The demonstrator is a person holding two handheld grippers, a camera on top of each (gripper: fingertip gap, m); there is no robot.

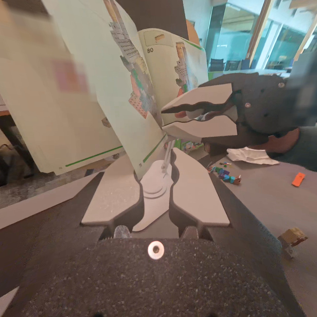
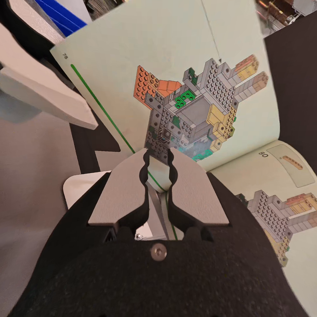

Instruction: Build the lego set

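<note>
Left tongs: the left tongs (image 1: pixel 154 161) are hanging open, with a wide gap between the two fingers, and they are not gripping anything.
Between its fingers: the bottom corner of a standing page (image 1: pixel 123 106) is poking into the gap by the left finger. I cannot tell if it is touching. The white stand (image 1: pixel 154 187) is showing below, through the gap.
Right tongs: the right tongs (image 2: pixel 158 149) are lying on their side, also with the fingers a little apart. The fingers are not pinching anything.
What it is touching: its tips are sitting right at the printed face of the page, low down by the picture of bricks. Whether they are pressing on it is hard to see.
Booklet: the booklet (image 1: pixel 171 56) is standing open on the stand, near the table's (image 1: pixel 257 202) left edge, with its pages fanning out.
Table things: a small brick figure (image 1: pixel 226 176), an orange piece (image 1: pixel 298 179) and a crumpled white paper (image 1: pixel 248 157) are lying out on the grey top, to the right of the stand. A brown block (image 1: pixel 291 238) is sitting near the right edge.
Hard to see: the far left page (image 1: pixel 42 106) is blurring badly. The tongs are hiding most of the stand. The booklet's top and right side are running out of the right wrist view.
</note>
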